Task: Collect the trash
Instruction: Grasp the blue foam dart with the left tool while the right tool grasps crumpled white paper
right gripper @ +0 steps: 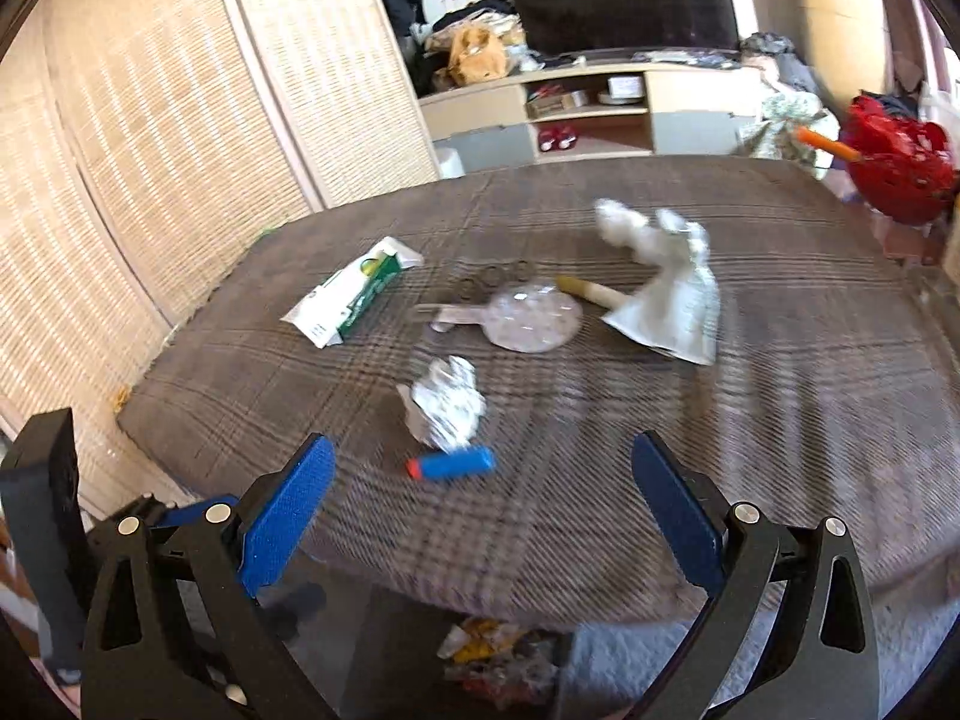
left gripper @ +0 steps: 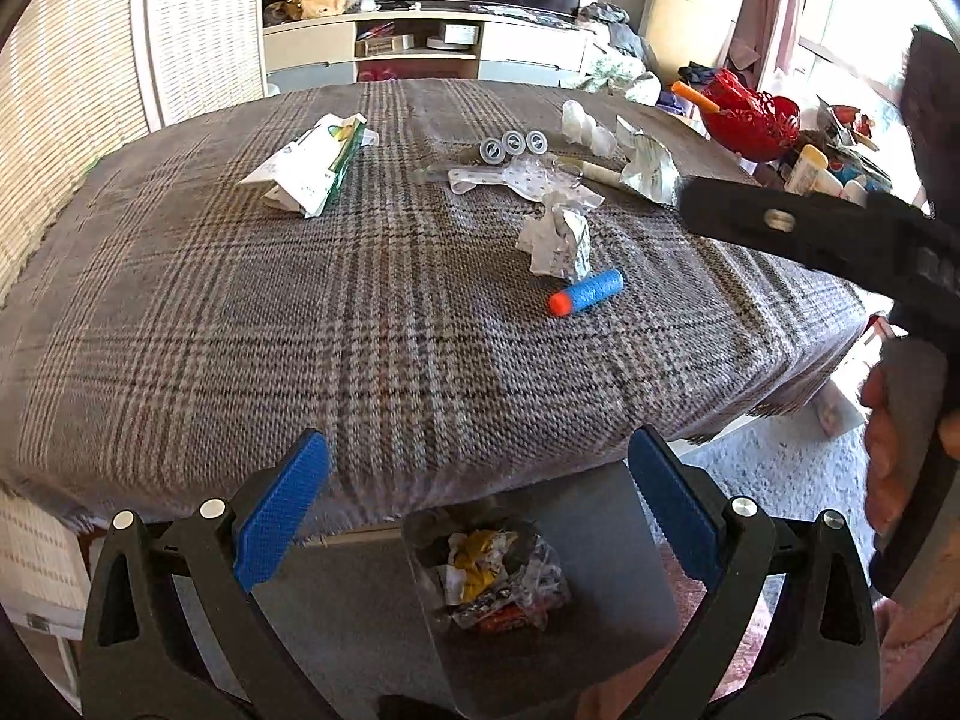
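My left gripper (left gripper: 480, 504) is open and empty, hovering over a grey bin (left gripper: 600, 516) holding crumpled wrappers (left gripper: 498, 576) below the table's near edge. On the plaid cloth (left gripper: 300, 330) lie a crumpled paper ball (left gripper: 558, 240), a blue foam dart (left gripper: 585, 293), a white-green carton (left gripper: 312, 165), a clear blister pack (left gripper: 522, 180) and a white wrapper (left gripper: 648, 165). My right gripper (right gripper: 483, 504) is also open and empty, above the near table edge. The paper ball (right gripper: 450, 408) and dart (right gripper: 450, 463) lie just beyond its fingers. The right wrist view is motion-blurred.
Three grey caps (left gripper: 510, 147), a marker (left gripper: 600, 171) and tissues (left gripper: 585, 126) lie farther back. A red basket (left gripper: 753, 120) and bottles crowd the right side. The right tool's black body (left gripper: 810, 228) and a hand (left gripper: 888, 450) fill the right edge. A wicker screen (right gripper: 150, 150) stands left.
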